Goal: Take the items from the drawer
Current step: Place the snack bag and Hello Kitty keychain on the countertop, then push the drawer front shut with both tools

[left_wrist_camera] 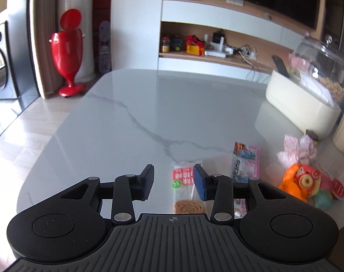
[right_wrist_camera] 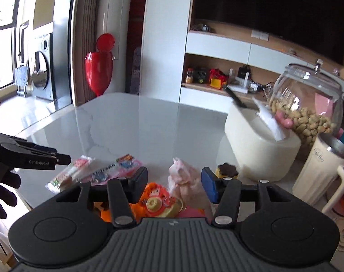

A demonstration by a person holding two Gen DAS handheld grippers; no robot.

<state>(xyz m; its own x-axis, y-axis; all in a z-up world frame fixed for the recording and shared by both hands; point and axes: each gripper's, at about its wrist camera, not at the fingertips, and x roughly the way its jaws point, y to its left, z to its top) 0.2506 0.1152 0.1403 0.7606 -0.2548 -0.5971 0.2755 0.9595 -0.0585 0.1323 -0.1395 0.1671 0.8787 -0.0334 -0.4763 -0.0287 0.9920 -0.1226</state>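
No drawer anywhere in either view, so all I can go on is the stuff lying on the marble table [left_wrist_camera: 117, 117]. There's a clear-wrapped biscuit packet [left_wrist_camera: 185, 188] with a red label at the near edge, a pink-and-white snack packet [left_wrist_camera: 246, 163] just to its right, then an orange toy [left_wrist_camera: 304, 182] and a crumpled pink wrapper [left_wrist_camera: 296, 149] farther right.

The left gripper [left_wrist_camera: 173, 181] hovers over the near edge with its fingers spread apart and nothing between them; the biscuit packet shows through the gap, closer to the right finger. The right gripper [right_wrist_camera: 174, 184] is also wide apart and empty, sitting above the orange toy and the pink wrapper. In the right wrist view you can see the left gripper poking in from the left, held by a black-gloved hand [right_wrist_camera: 1, 181], with both packets lying just beyond its tip.

Farther right on the table: a cream box [right_wrist_camera: 260, 151], a glass jar [right_wrist_camera: 308, 104] of peanuts tilted behind it, and a cream ribbed cup [right_wrist_camera: 319, 172]. A red bin [left_wrist_camera: 66, 52] stands on the floor far left.
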